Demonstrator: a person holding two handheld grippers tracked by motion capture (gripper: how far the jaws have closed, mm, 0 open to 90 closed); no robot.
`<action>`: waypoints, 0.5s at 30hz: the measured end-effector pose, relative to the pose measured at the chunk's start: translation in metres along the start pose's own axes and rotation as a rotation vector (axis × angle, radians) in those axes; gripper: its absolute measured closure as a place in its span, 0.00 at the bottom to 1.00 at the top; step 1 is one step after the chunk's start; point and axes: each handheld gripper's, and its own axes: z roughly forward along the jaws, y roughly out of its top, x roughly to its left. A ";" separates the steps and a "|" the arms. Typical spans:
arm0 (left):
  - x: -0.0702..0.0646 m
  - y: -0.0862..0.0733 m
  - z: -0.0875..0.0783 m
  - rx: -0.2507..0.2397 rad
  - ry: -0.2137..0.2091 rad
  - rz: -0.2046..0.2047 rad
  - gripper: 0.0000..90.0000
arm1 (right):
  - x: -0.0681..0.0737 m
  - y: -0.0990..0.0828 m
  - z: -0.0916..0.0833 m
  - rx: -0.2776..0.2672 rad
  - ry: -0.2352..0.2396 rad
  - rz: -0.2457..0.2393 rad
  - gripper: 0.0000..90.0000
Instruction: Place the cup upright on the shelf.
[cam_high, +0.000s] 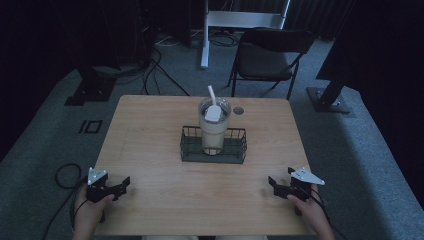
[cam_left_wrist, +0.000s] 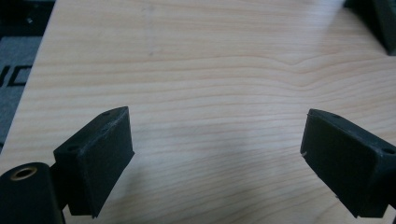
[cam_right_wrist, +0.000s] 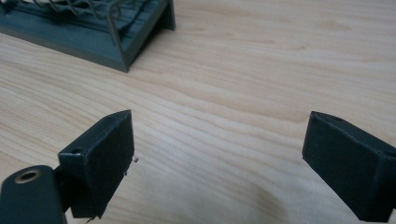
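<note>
Nothing looks started yet, as far as I can judge: both tools sit back at the near edge of the table (cam_high: 150, 130), one toward each near corner, and the tumbler (cam_high: 214, 125) they seem meant for stands untouched, well apart from both. The left gripper (cam_high: 121, 186) rests low over the wood near the near-left corner, its jaws spread wide with only bare grain between them in the left gripper view. The right gripper (cam_high: 274, 184), near the near-right corner, is just as wide and holds nothing; in its own view the corner of the wire basket (cam_right_wrist: 122, 44) shows ahead and off to one side. That basket (cam_high: 187, 150) sits around the middle of the table, a little toward the far edge, and the tumbler stands upright inside it, rising well above the dark wire rim. It is a pale, cream-coloured cup with a clear lid, a white flap on top and a white straw (cam_high: 211, 94) leaning toward the far-left. Reaching in, taking hold and lifting it out all appear left to do. A small round grommet (cam_high: 238, 110) lies on the table just beyond the basket.
</note>
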 end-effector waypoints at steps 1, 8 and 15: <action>0.001 -0.001 0.001 0.003 0.002 -0.005 0.11 | 0.000 0.000 0.000 0.002 -0.006 -0.006 0.10; 0.000 -0.002 0.002 0.074 0.030 -0.001 0.11 | -0.004 -0.002 -0.001 0.076 -0.073 -0.017 0.10; -0.006 -0.002 0.006 0.133 0.074 0.090 0.11 | -0.004 -0.004 0.000 0.182 -0.075 -0.027 0.10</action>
